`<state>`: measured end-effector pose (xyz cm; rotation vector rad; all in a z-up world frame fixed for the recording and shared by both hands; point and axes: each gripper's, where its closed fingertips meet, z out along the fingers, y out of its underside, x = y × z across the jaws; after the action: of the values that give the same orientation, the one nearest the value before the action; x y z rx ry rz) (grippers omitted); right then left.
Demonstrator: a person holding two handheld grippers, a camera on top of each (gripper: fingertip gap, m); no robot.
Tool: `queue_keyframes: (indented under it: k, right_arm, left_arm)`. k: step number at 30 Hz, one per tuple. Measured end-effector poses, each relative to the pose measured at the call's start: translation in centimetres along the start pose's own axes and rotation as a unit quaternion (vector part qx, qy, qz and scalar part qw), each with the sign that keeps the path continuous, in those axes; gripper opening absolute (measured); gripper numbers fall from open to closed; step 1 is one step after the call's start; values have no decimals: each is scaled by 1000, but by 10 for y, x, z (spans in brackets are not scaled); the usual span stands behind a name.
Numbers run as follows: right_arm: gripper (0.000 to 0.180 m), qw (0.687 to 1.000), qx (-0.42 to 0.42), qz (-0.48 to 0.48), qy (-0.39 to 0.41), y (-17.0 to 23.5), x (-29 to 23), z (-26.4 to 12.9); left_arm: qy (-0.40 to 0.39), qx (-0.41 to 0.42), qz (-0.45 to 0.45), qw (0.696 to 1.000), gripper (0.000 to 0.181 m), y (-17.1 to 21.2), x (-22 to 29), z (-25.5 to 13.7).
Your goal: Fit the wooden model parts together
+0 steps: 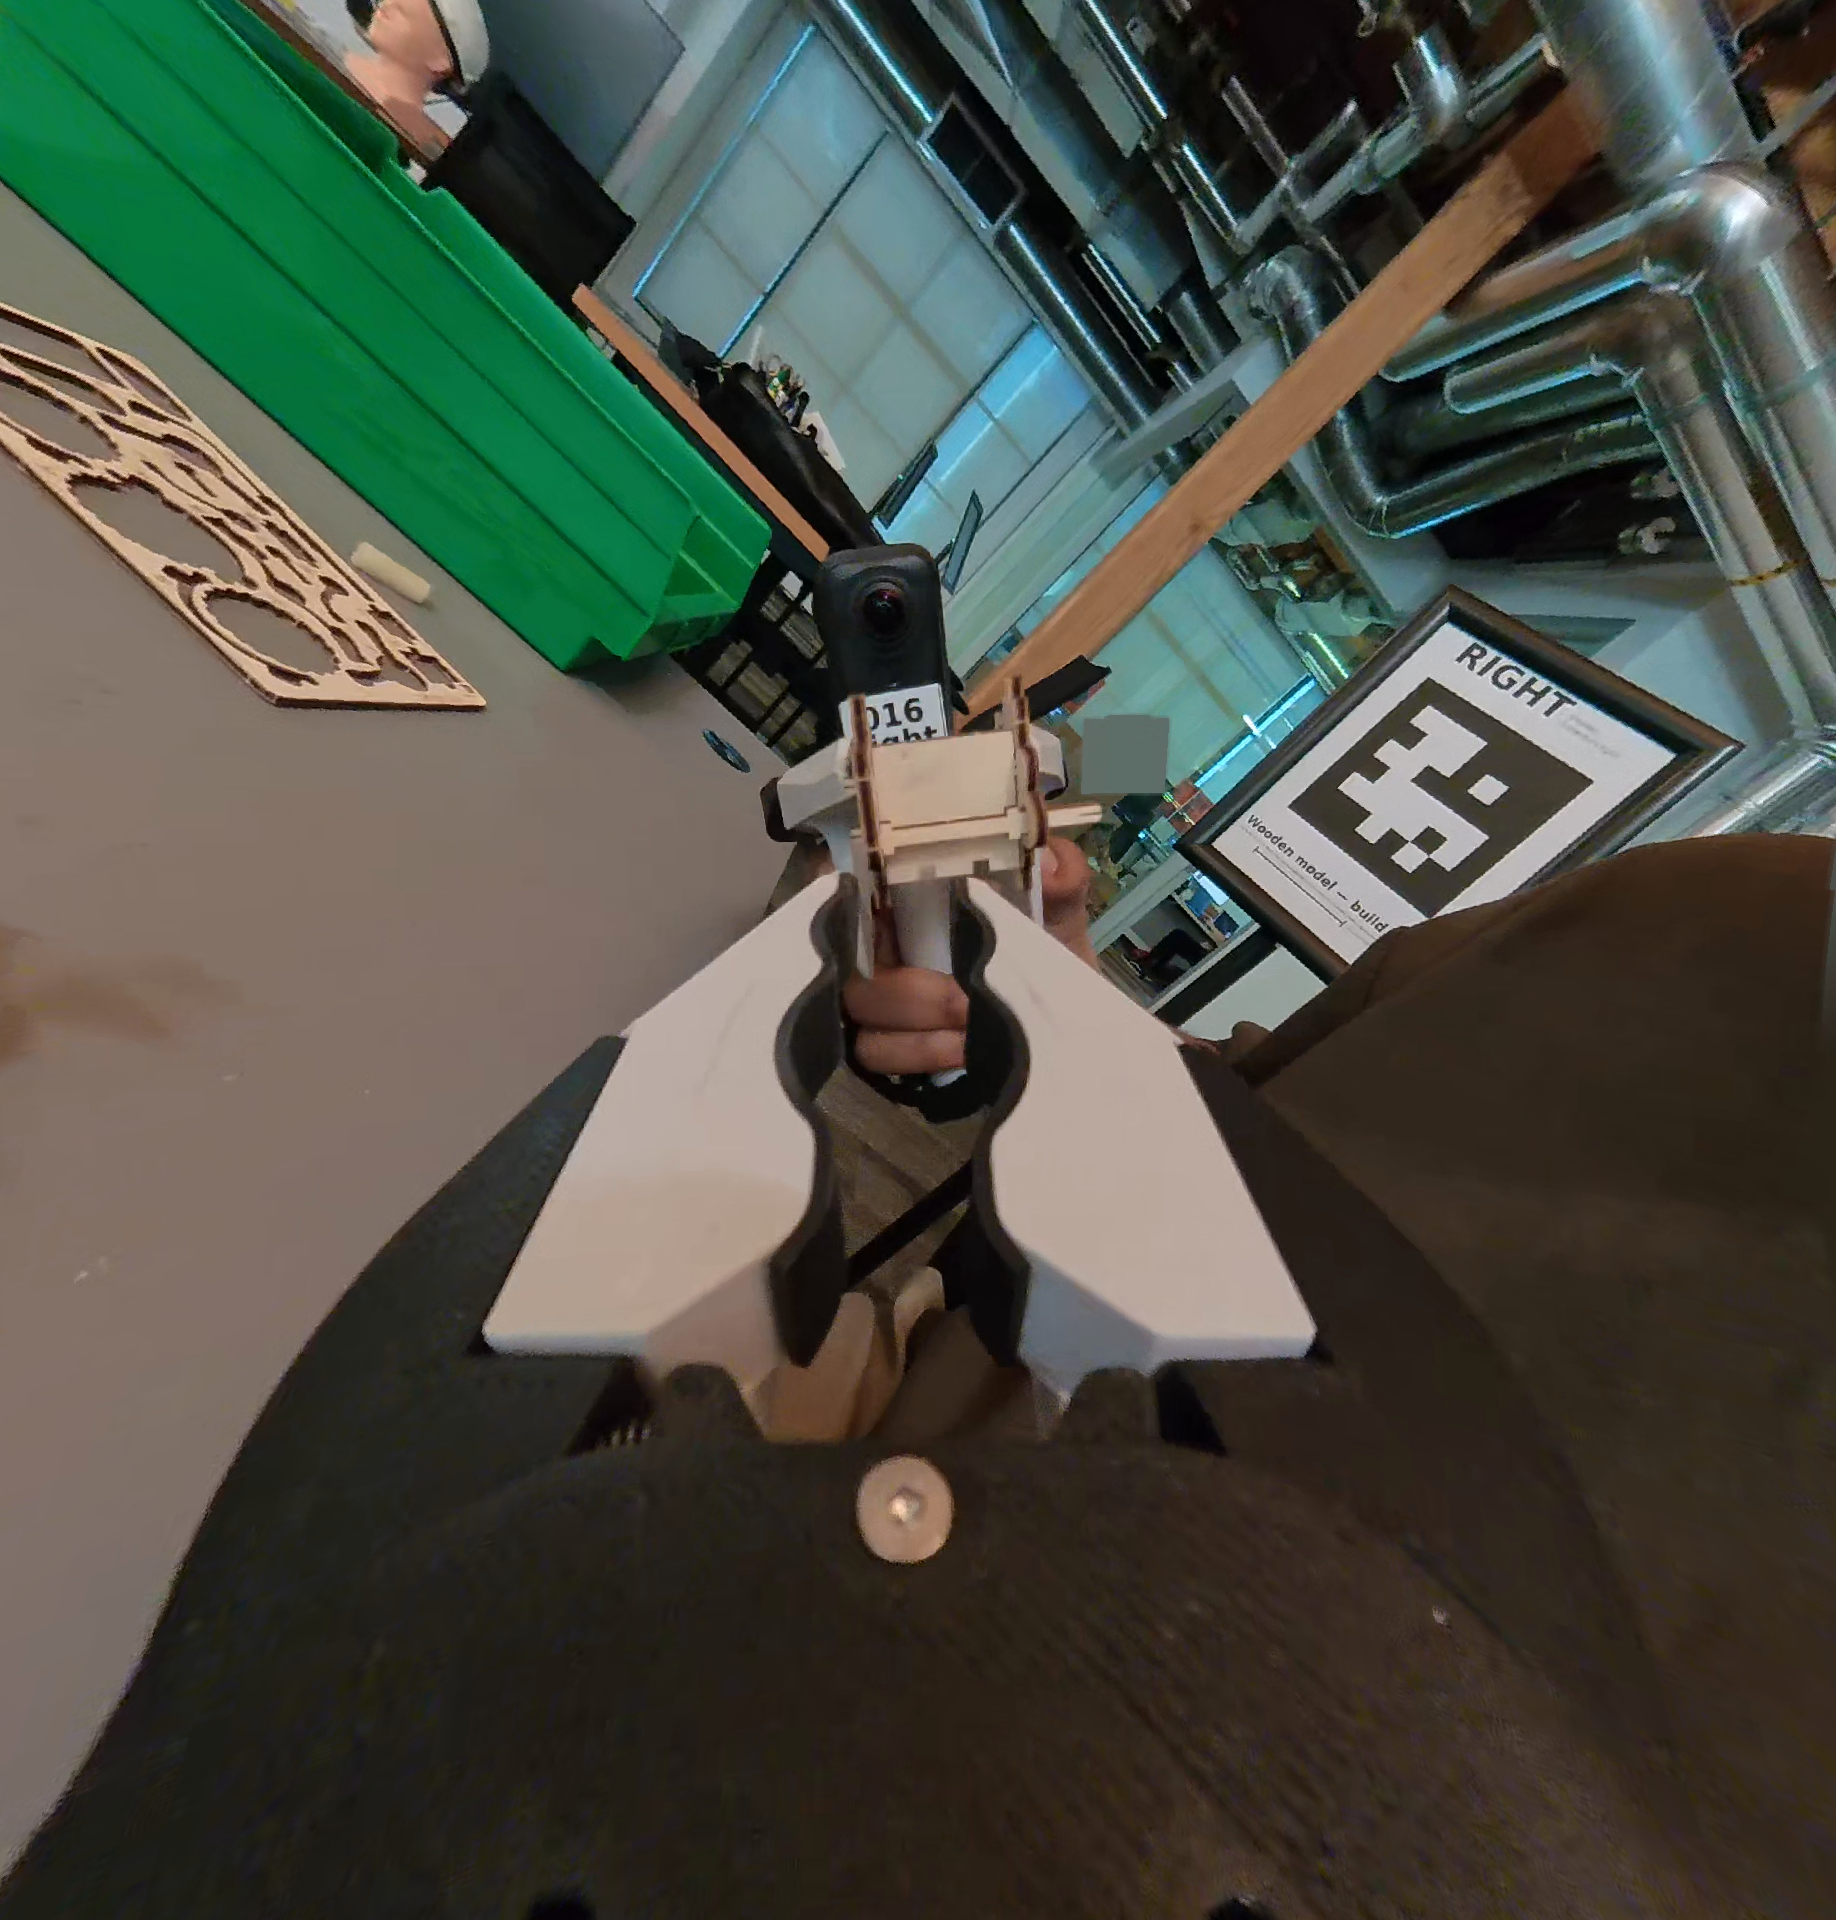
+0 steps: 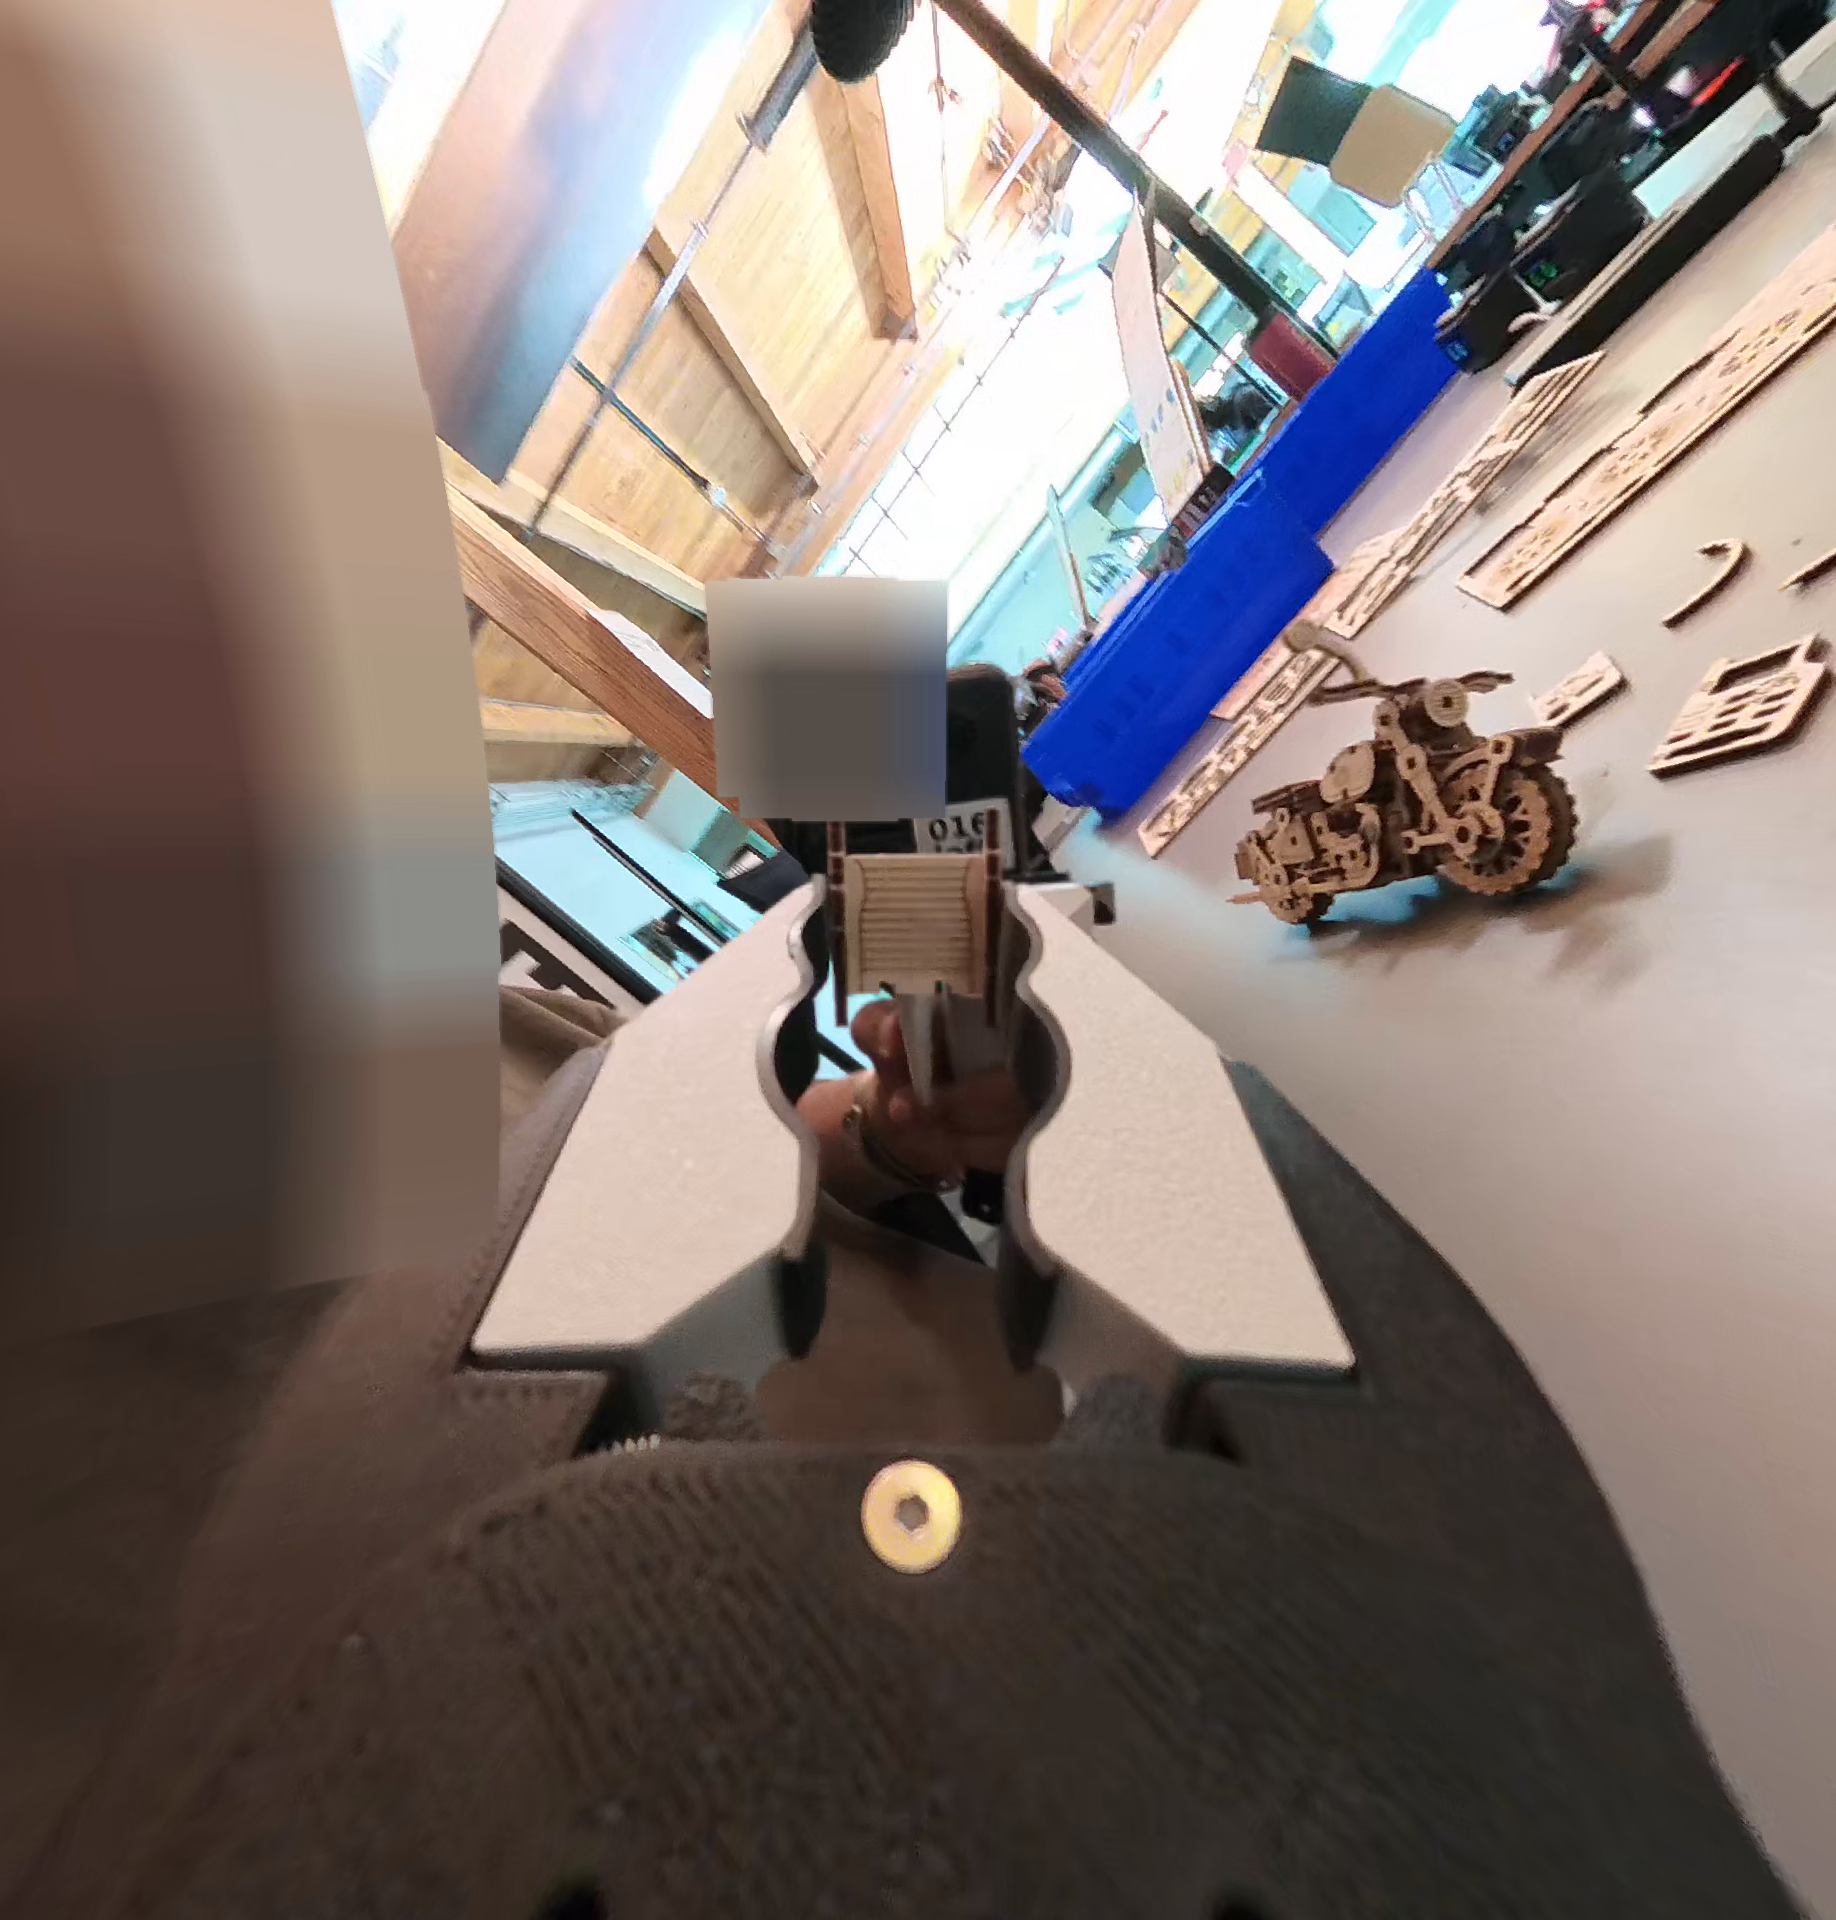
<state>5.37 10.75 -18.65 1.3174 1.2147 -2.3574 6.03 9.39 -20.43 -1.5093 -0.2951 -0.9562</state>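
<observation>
Both claws meet on one small wooden block (image 1: 945, 805), held up in the air above the grey bench (image 1: 270, 987). The left claw (image 1: 909, 894) is narrowed to a slim gap and pinches the block's lower edge between its white fingers (image 1: 748, 1049). The right claw (image 2: 914, 914) is closed about the same block (image 2: 912, 925) from the opposite side, its fingertips pressing the dark side plates, with the ribbed face of the block towards its camera. On the bench, well apart, stand a finished wooden motorbike (image 2: 1413, 810), a cut-out sheet (image 1: 197, 520), a green bin (image 1: 374, 343) and a blue bin (image 2: 1236, 582).
</observation>
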Motion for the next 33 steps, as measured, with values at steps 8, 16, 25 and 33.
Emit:
queue_keyframes:
  k: [8,16,25,33]
  right_arm:
    - [31,985,-80,-144,56,8,-2,1]
    - [31,945,-176,-250,112,29,5,1]
    - [32,945,-220,-224,89,45,4,0]
    - [40,959,-188,-199,80,36,1,1]
  left_arm:
    - [40,-4,10,999,46,-4,5,-8]
    - [23,-56,89,994,58,12,7,-3]
    - [39,-77,110,990,34,19,11,-3]
    - [37,-51,111,992,33,11,11,-5]
